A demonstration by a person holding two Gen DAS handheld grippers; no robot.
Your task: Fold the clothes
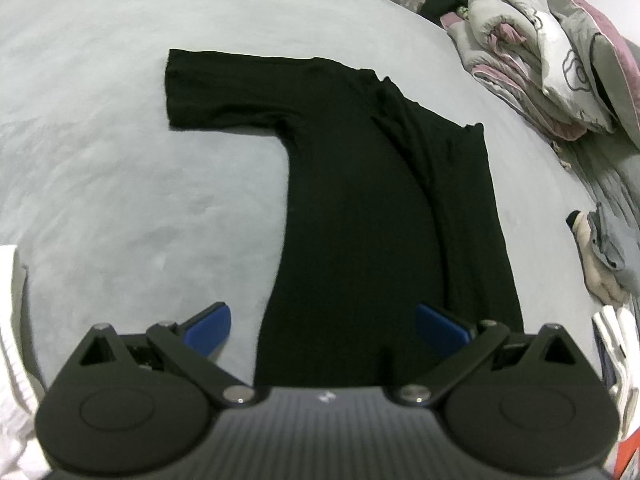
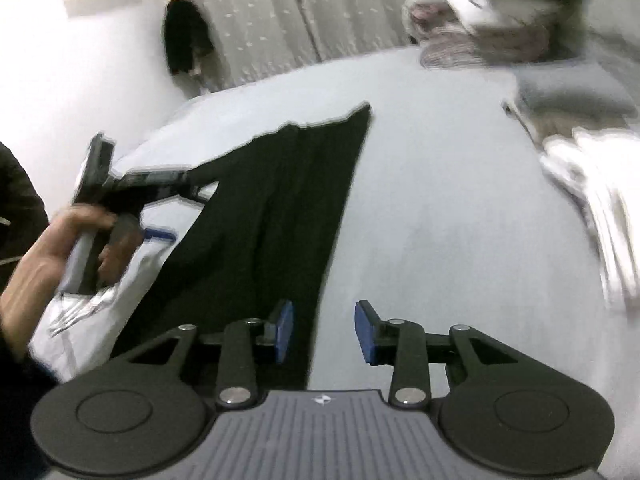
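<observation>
My black shirt (image 1: 360,208) lies flat on the grey bed (image 1: 120,160), its right side already folded in over the body, the left sleeve (image 1: 208,88) spread out toward ten o'clock of the left wrist view.

My left hand-held gripper (image 1: 322,330) hovers over the hem with its blue pads spread wide, pinching nothing. My right hand-held gripper (image 2: 324,332) has its pads parted too, with nothing between them; it hangs just above the shirt's folded right edge (image 2: 332,240), the left pad over cloth, the right pad over bare bed.

As I judge it, the step in hand is the left-side fold. To do it well I should take the sleeve at its outer edge and the hem on the same side, lift both together, and lay them over so the new edge runs parallel to the folded one. Grabbing only the top layer would leave the fabric bunched.

The left wrist view shows the whole shirt, the sleeve, and the pile of bedding (image 1: 552,60) at two o'clock. The right wrist view, blurred, misses the sleeve but shows what the other cannot: my left hand (image 2: 60,248) gripping its tool at nine o'clock, and a curtain (image 2: 280,12) at twelve.
</observation>
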